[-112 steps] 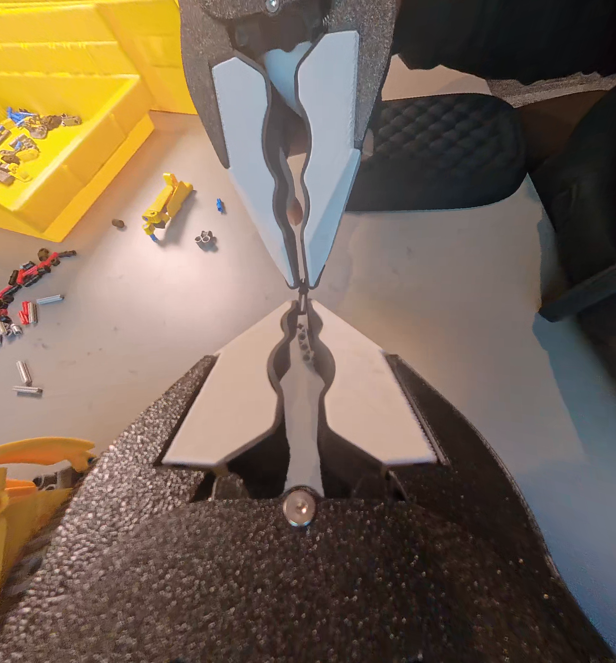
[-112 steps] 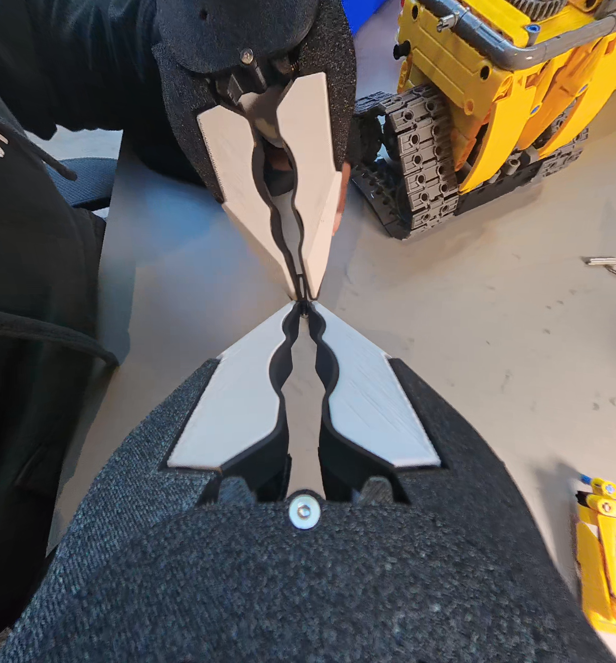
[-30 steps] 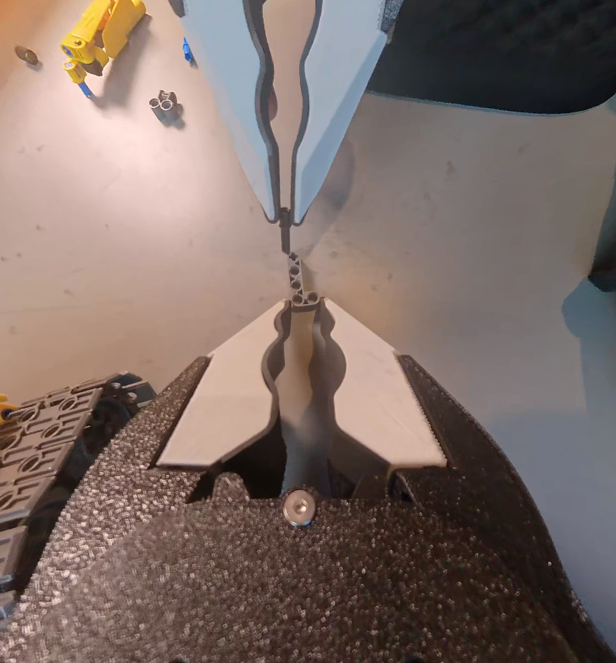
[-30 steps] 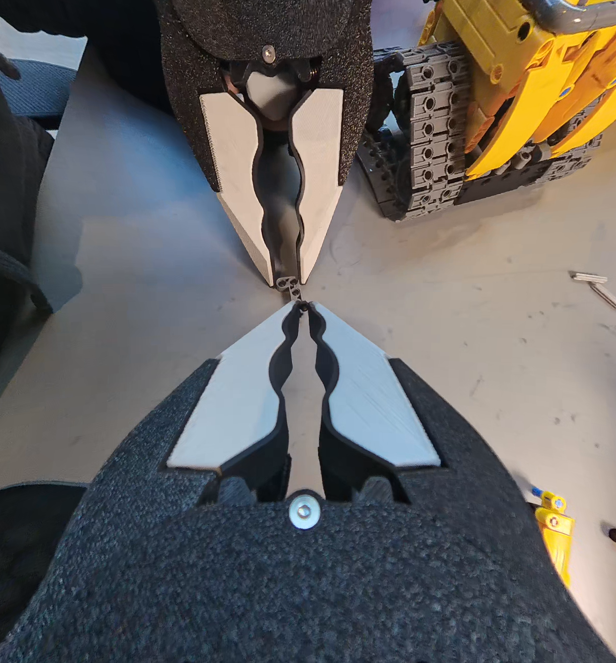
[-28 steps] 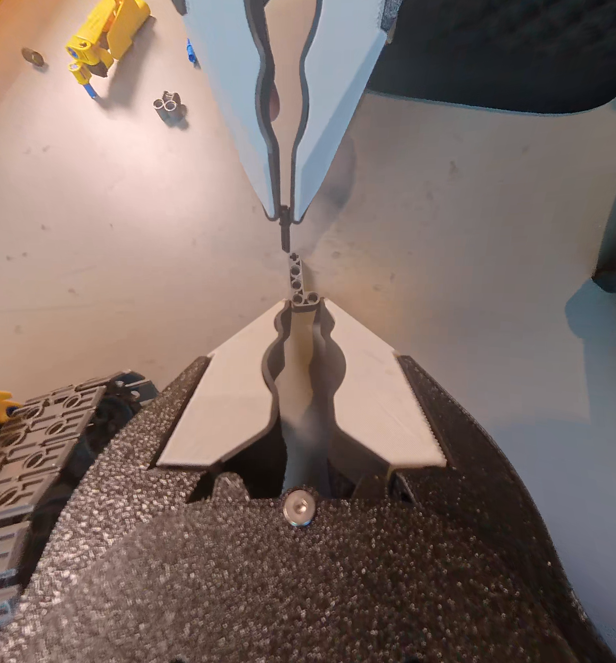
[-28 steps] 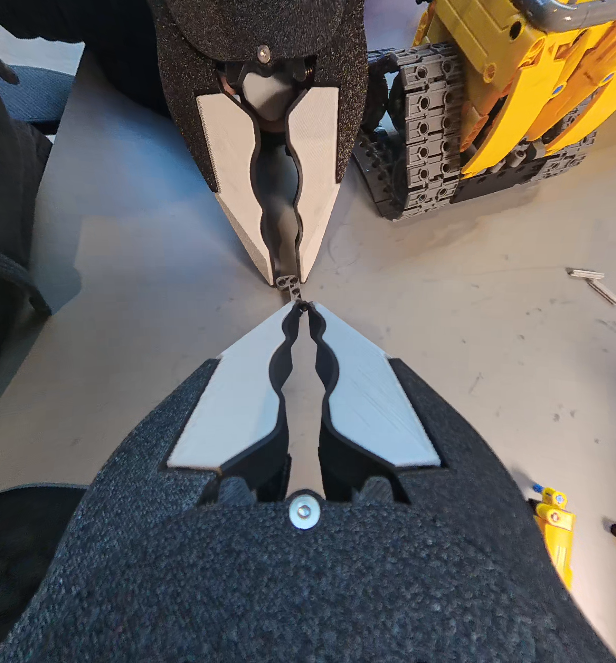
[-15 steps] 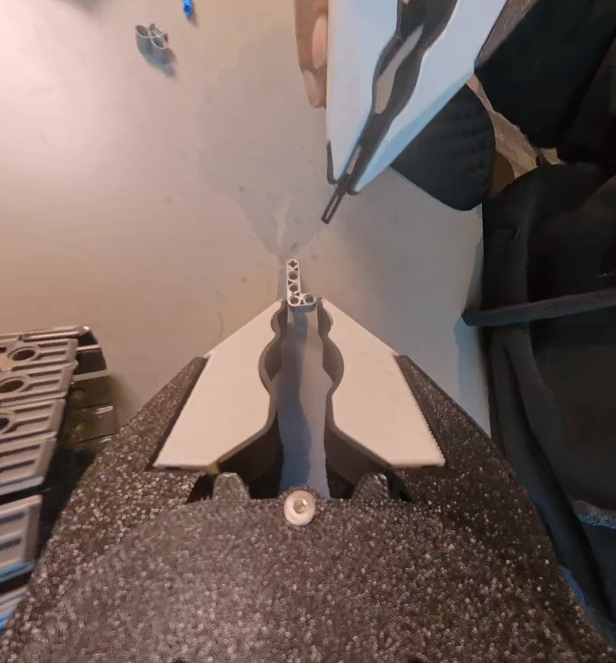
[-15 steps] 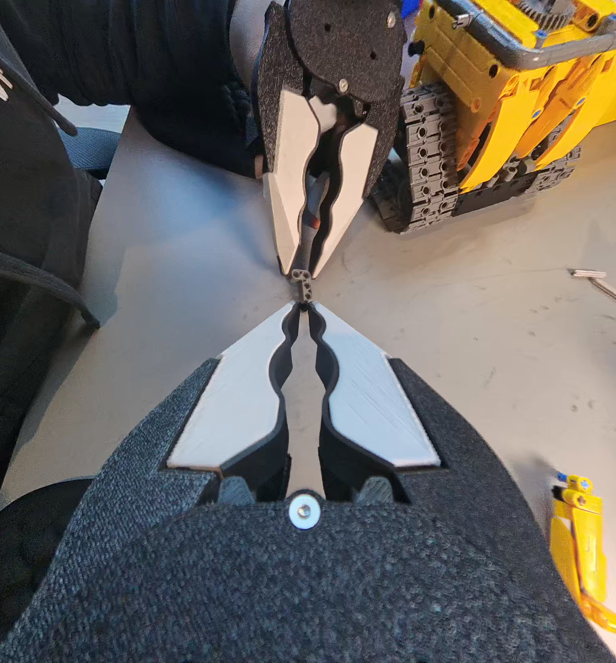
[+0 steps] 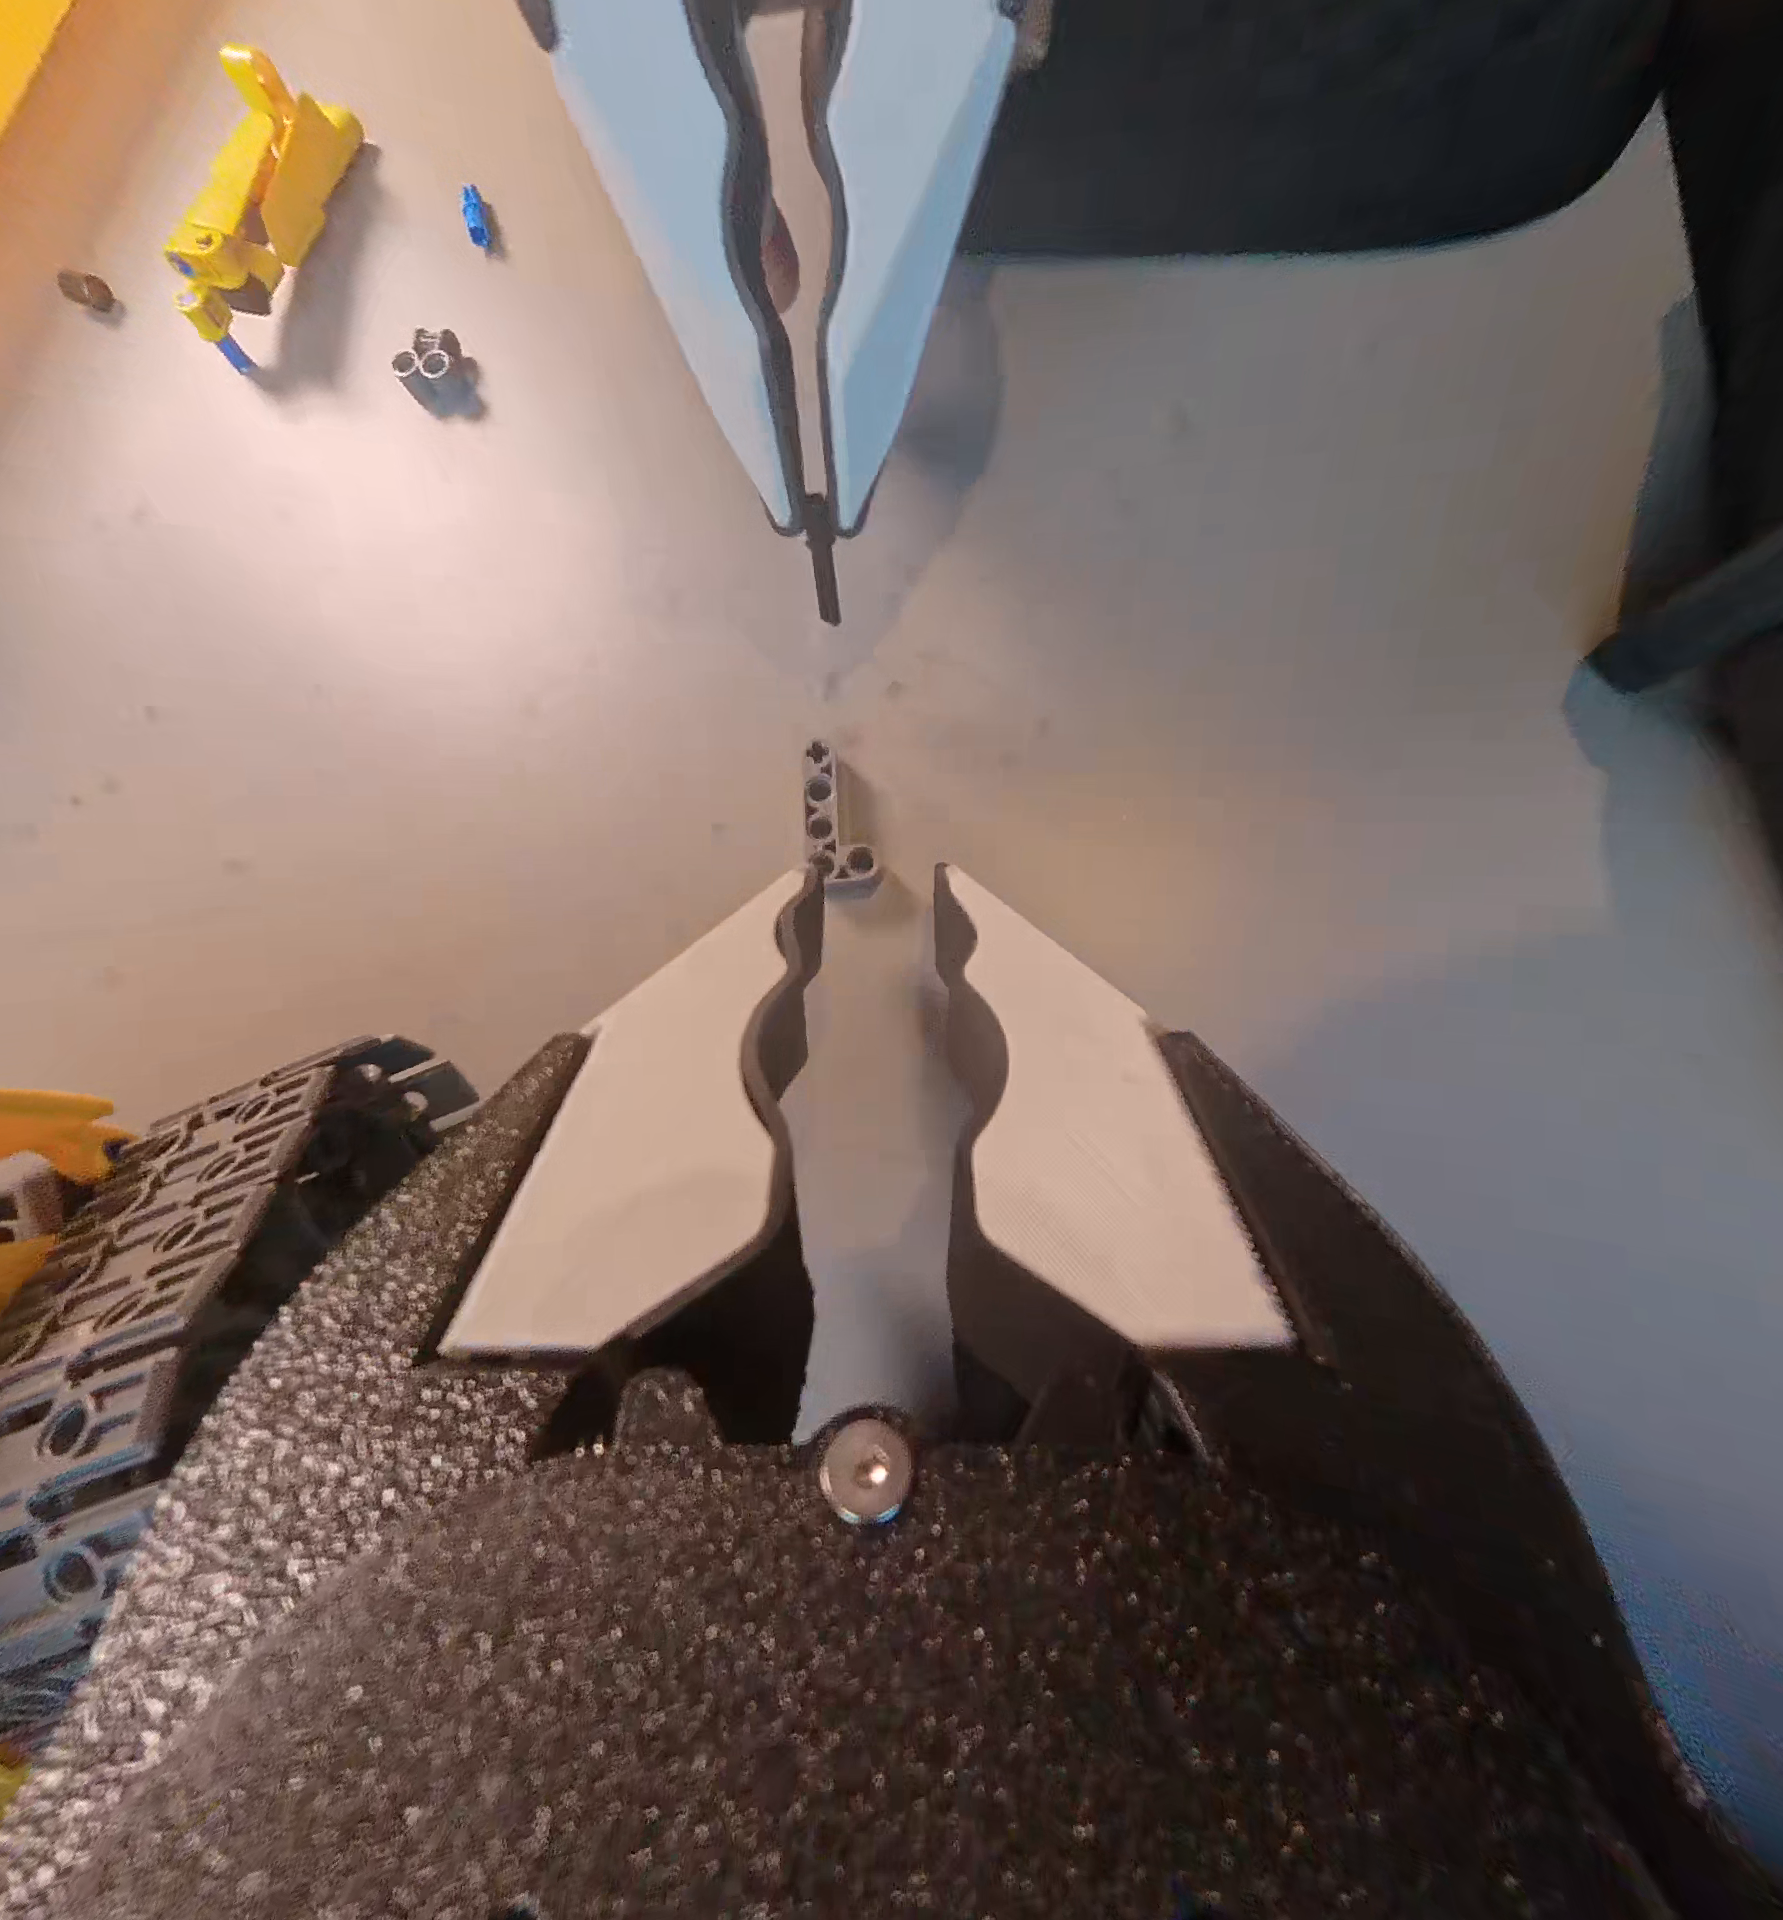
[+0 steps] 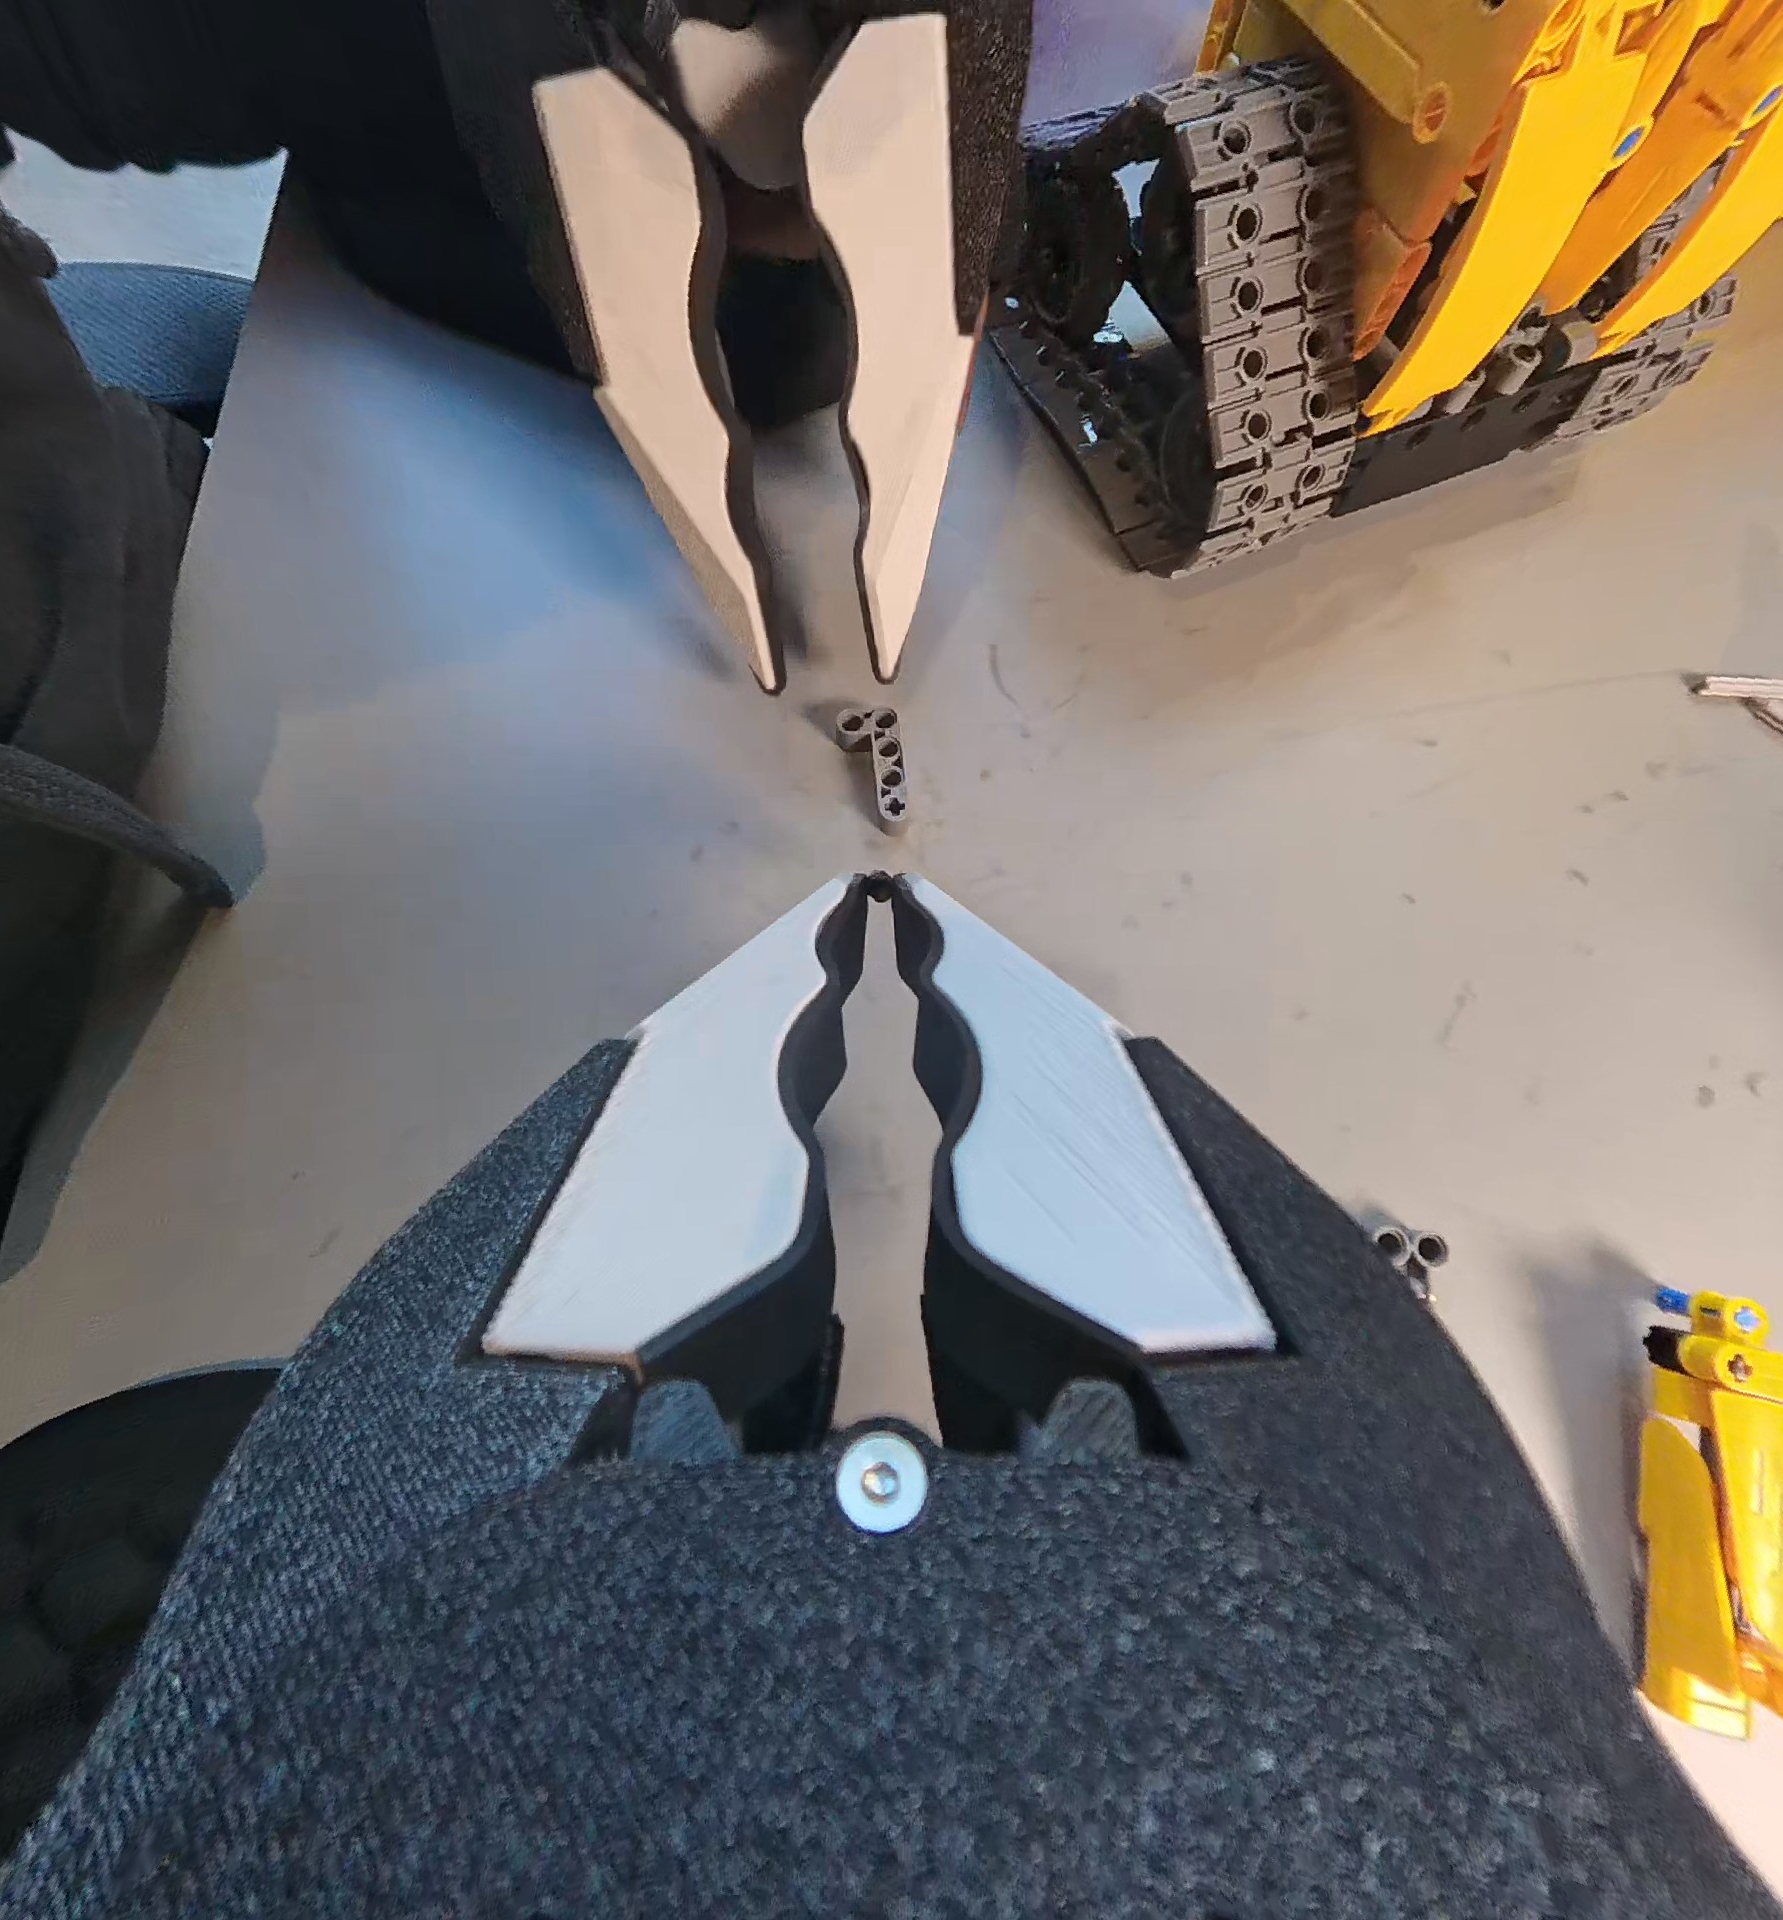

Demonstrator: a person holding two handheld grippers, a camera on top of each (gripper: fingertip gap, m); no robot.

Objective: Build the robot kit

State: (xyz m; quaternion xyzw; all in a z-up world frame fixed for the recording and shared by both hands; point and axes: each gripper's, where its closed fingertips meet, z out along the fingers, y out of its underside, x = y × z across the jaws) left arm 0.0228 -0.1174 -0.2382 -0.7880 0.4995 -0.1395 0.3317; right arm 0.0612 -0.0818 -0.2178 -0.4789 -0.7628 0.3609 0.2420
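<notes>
— What's nearest you?

— My left gripper [image 9: 874, 883] stands parted and empty, with the grey L-shaped beam [image 9: 833, 821] on the table [image 9: 1230, 675] just beyond its tips.

— And farther off?

— At twelve o'clock my right gripper [image 9: 812, 514] is pinched onto a thin black axle [image 9: 822, 566]. The tracked yellow model [image 10: 1386, 291] sits at one o'clock.

The L-shaped beam [image 10: 879, 761] is grey with round holes. The tracked model [image 10: 1438, 260] at far right is yellow over grey treads. The table [image 10: 1282, 883] is pale beige.
</notes>
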